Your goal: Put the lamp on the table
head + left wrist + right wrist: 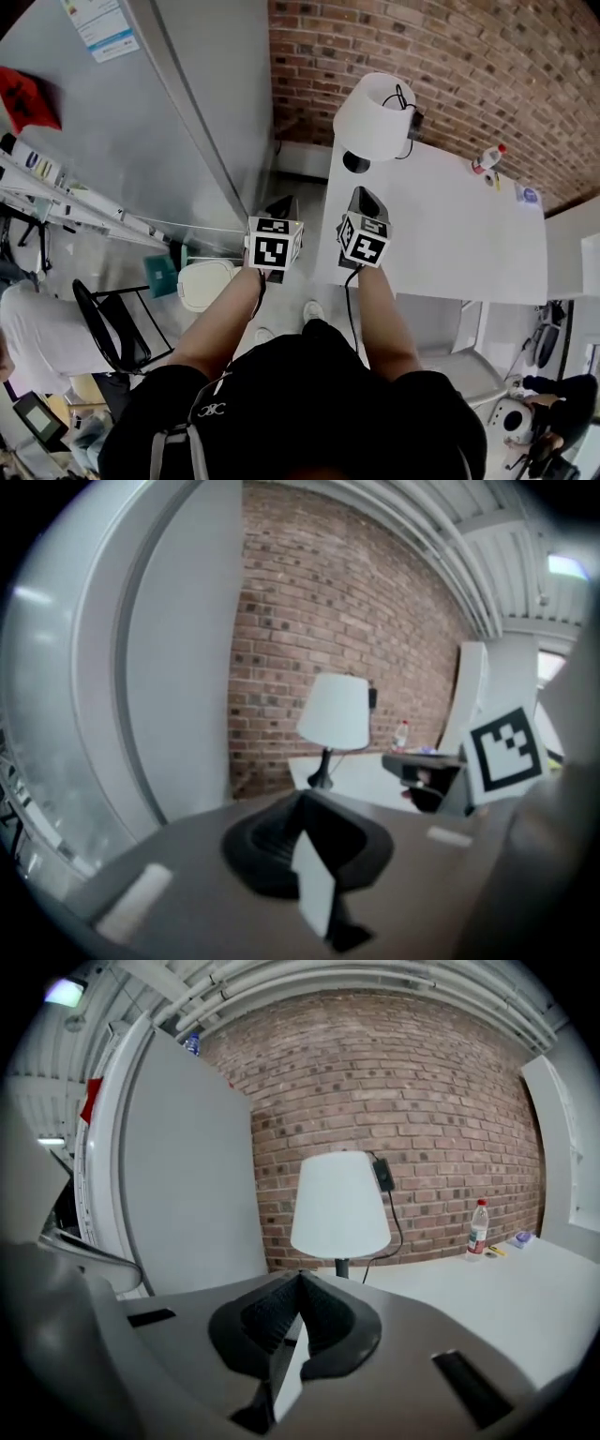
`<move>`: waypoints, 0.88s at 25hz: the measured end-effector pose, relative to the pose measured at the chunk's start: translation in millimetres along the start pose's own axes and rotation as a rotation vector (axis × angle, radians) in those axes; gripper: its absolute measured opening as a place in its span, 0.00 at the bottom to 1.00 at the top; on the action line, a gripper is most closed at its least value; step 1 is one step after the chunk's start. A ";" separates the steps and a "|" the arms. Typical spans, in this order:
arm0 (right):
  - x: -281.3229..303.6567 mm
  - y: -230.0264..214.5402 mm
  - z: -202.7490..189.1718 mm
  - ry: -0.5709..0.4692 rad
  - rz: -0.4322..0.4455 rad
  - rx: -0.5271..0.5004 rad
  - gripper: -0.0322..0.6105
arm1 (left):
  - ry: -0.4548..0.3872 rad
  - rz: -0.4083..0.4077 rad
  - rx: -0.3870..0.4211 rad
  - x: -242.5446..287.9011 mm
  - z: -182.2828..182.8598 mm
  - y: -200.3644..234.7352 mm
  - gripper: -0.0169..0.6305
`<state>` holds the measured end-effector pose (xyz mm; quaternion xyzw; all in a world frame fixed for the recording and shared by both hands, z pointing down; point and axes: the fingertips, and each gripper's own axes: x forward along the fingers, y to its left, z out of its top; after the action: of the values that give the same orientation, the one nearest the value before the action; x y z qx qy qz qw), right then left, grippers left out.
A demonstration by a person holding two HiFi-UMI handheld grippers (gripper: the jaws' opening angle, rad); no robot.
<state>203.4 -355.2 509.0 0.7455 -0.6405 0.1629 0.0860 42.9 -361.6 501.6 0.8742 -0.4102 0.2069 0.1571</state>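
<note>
Your left claw [302, 803] is shut, empty; your right claw [300, 1283] likewise. The lamp [375, 117] stands upright on the surface [450, 234], apart from both.

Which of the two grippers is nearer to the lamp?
The right gripper, above the table edge; the left gripper is beside the table, farther from the lamp.

Place: you're standing in an office-like workroom.
Walls: you're facing a bare brick wall [450, 56] and a grey partition [159, 131].
Furniture: you're overlooking a white table [450, 234] and a black chair [120, 339].
</note>
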 end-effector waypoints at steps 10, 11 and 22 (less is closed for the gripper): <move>-85.3 40.5 49.8 -0.113 0.009 0.002 0.05 | -0.062 -0.054 0.067 -50.0 18.8 -18.1 0.02; -90.7 45.0 50.5 -0.118 0.012 0.000 0.05 | -0.070 -0.058 0.072 -55.0 19.6 -18.6 0.03; -133.5 83.8 37.0 -0.146 -0.031 -0.103 0.05 | -0.117 -0.109 0.086 -95.5 8.8 -22.2 0.02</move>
<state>109.0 -257.7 420.6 0.7598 -0.6410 0.0737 0.0800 7.1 -289.6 444.8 0.9118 -0.3611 0.1641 0.1065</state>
